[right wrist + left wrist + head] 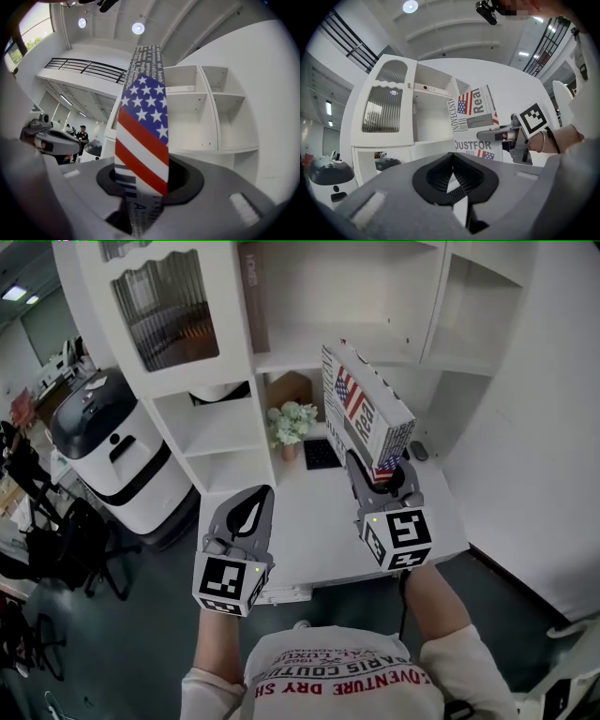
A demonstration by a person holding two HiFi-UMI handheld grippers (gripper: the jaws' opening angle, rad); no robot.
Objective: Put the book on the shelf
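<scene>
Head view: clamping the book (367,413) by its lower end with the right gripper (379,474), raised and tilted before the shelf (309,348), above the desk (319,521), in no compartment yet. Left gripper (246,517) low and aside, carrying nothing. Left gripper view: jaws pressed together, empty, facing book and shelf. Right gripper view: jaws clenched on the flag-striped spine, open compartments ahead. Picked up, apparently; left to do: carrying in, standing, letting go.

White red-lettered T-shirt (347,676); grey hand-held grippers (253,501) (380,472) with marker cubes (230,585) (398,538).
</scene>
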